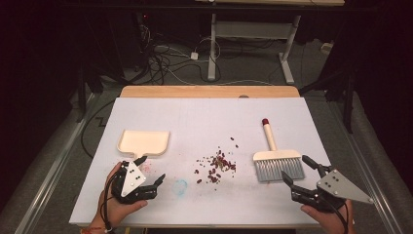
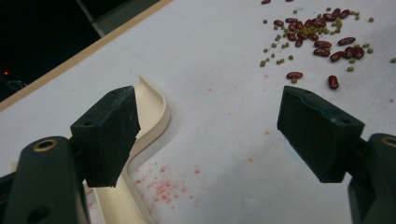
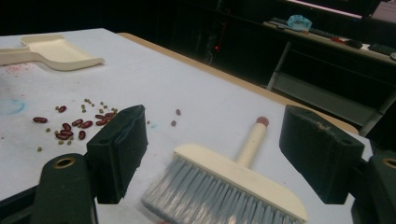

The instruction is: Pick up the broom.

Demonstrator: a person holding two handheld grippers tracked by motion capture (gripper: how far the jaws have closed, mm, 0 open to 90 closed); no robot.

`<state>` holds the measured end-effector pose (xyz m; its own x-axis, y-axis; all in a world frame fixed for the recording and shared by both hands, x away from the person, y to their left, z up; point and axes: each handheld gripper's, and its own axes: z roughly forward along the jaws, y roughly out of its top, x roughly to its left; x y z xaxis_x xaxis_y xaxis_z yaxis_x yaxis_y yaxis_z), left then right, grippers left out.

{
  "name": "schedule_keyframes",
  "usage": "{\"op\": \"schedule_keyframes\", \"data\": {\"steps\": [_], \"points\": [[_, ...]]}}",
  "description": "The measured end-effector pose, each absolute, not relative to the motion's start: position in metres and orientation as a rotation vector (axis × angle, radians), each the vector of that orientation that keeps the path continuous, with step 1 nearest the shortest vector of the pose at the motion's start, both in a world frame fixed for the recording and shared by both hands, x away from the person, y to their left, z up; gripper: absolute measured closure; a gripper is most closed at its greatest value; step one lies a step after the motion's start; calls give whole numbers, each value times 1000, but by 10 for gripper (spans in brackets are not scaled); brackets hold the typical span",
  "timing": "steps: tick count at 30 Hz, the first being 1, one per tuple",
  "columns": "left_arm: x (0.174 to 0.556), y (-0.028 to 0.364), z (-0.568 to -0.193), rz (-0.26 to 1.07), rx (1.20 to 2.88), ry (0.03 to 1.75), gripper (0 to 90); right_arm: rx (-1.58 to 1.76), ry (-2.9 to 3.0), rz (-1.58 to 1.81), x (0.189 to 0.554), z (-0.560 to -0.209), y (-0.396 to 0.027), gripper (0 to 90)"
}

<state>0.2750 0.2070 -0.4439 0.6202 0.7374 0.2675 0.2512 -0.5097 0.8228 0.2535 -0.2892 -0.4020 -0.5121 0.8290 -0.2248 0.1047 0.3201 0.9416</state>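
Note:
A cream dustpan (image 1: 144, 142) lies at the left of the white table, its handle toward the near side. My left gripper (image 1: 153, 168) stands open just in front of that handle, nothing between its jaws; the dustpan's edge (image 2: 148, 122) curves past its left jaw. A pile of red and green beans (image 1: 216, 165) is scattered mid-table, the same beans (image 2: 317, 39) (image 3: 77, 123) showing in both gripper views. A cream brush (image 1: 275, 157) with grey bristles and a red-tipped handle lies at the right. My right gripper (image 1: 296, 169) is open beside the bristles (image 3: 205, 196), holding nothing.
The white table board (image 1: 204, 122) has a wooden strip (image 1: 209, 91) along its far edge. Pink and blue chalk-like smudges (image 1: 180, 186) mark the near middle. A desk frame (image 1: 243, 44) and loose cables stand on the floor beyond.

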Motion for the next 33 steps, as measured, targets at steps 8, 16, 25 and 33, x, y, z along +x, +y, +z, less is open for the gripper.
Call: {"op": "schedule_keyframes", "data": {"steps": [8,16,25,33], "points": [[275,203,-445,774,2081,770,201,878,1853,1214,259,-405,-299,235],[278,201,-448,762,2090,779,200,850,1861,1147,263,-408,-300,229],[275,204,-450,769,2098,794,197,1060,1993,994,310,-409,-303,254],[276,201,-453,736,2126,791,198,1276,2144,882,372,-401,-294,304]]}}
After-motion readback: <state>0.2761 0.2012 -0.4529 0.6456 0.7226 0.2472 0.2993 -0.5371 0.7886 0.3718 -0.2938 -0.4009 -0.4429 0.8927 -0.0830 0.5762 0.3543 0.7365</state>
